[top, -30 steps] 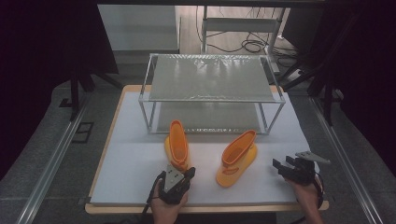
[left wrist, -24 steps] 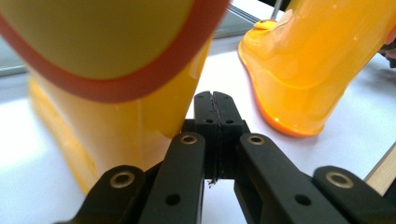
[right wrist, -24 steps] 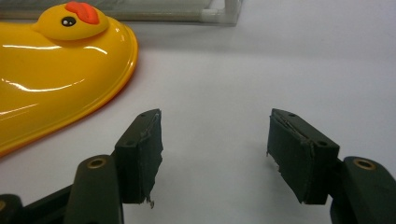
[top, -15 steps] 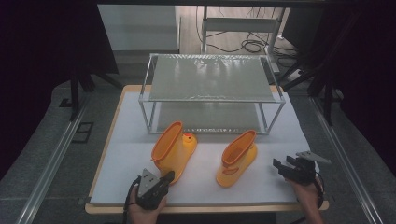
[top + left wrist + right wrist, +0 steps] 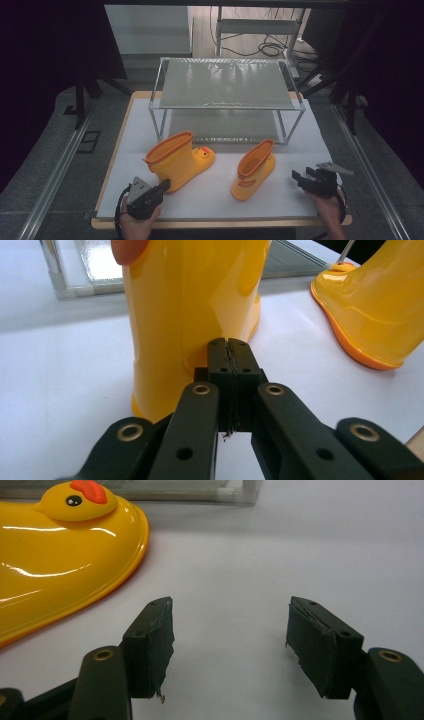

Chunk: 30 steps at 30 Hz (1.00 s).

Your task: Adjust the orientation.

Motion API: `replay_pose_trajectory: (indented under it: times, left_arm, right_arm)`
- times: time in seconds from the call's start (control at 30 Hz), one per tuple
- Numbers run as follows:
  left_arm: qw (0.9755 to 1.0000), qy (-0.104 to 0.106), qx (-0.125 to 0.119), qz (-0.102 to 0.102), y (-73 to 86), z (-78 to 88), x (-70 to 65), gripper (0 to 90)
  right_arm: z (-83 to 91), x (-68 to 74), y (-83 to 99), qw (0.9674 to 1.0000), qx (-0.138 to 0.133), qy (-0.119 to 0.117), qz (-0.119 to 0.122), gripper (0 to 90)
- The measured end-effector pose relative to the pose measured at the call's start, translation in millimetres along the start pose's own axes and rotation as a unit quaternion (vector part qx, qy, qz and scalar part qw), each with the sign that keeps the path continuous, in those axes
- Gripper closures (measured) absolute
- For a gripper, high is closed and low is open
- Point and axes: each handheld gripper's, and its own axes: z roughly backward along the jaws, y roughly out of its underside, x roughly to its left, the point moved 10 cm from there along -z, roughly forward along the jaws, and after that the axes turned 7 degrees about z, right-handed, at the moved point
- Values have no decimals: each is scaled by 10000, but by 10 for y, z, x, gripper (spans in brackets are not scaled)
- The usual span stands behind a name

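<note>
Two yellow rubber boots with orange rims stand on the white mat. The left boot (image 5: 177,160) has its duck-face toe turned to the right. My left gripper (image 5: 164,186) sits at its heel, low at the mat's front left. In the left gripper view the jaws (image 5: 230,347) are shut, tips against the boot's shaft (image 5: 190,300), nothing between them. The right boot (image 5: 255,170) stands with its toe toward the front. My right gripper (image 5: 299,178) rests to its right, open; in the right gripper view its jaws (image 5: 230,630) are empty beside that boot's duck toe (image 5: 60,555).
A two-level metal-frame rack (image 5: 227,82) stands at the back of the white mat (image 5: 210,200), its lower shelf just behind the boots. The wooden table edge (image 5: 225,222) runs along the front. Rails and cables lie on the floor around.
My left gripper has moved left along the front of the mat. The left boot has swung round, from toe toward the front to toe pointing right. The right gripper and right boot stayed put.
</note>
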Motion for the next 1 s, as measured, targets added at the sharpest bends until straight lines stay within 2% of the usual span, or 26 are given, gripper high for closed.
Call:
replay_pose_trajectory:
  times: [0.03,0.07,0.13,0.2,0.3,0.37,0.4,0.47,0.5,0.53,0.57,0.6,0.67,0.8,0.83,1.0]
  left_arm:
    - [10000,0,0,0,0,0,0,877]
    - [9998,198,26,-3,18,8,-24,848]
    - [9995,300,28,-18,37,28,-35,816]
    - [9987,486,135,-44,67,63,-43,730]
    - [9983,572,90,-55,70,157,-2,686]
    - [9976,688,99,-10,62,291,82,667]
    - [9980,619,89,-27,51,384,189,649]
    - [9991,402,89,49,30,450,356,635]
    - [9991,402,89,49,30,450,356,635]
    - [9995,270,88,159,-2,459,474,629]
    - [9995,270,88,159,-2,459,474,623]
    - [9996,161,55,228,-56,436,573,622]
    - [9997,58,46,223,-131,379,647,612]
    - [9998,35,40,202,-248,281,699,598]
    - [9998,-27,40,173,-316,220,730,597]
    - [9998,-22,23,212,-415,134,750,595]
  right_arm:
    - [0,0,0,10000,0,0,0,351]
    - [1,1,0,10000,0,-3,-9,351]
    - [0,-1,0,10000,2,-3,-14,351]
    - [2,0,1,10000,3,-6,-17,351]
    - [6,-5,4,10000,5,-2,-34,351]
    - [10,-8,3,10000,1,0,-47,351]
    - [9,-11,2,10000,4,4,-51,351]
    - [3,-6,-1,10000,0,3,-33,351]
    - [-2,2,-3,10000,1,-5,-23,352]
    - [-6,10,-5,10000,7,-9,-20,352]
    - [-8,15,-5,10000,17,-15,-2,351]
    - [-12,28,-6,10000,23,-27,-9,351]
    - [-15,38,-5,10000,41,-38,26,352]
    - [-11,39,-5,10000,17,-74,18,359]
    - [-5,38,-2,10000,27,-84,30,366]
    - [14,48,-2,9999,-9,-137,67,392]
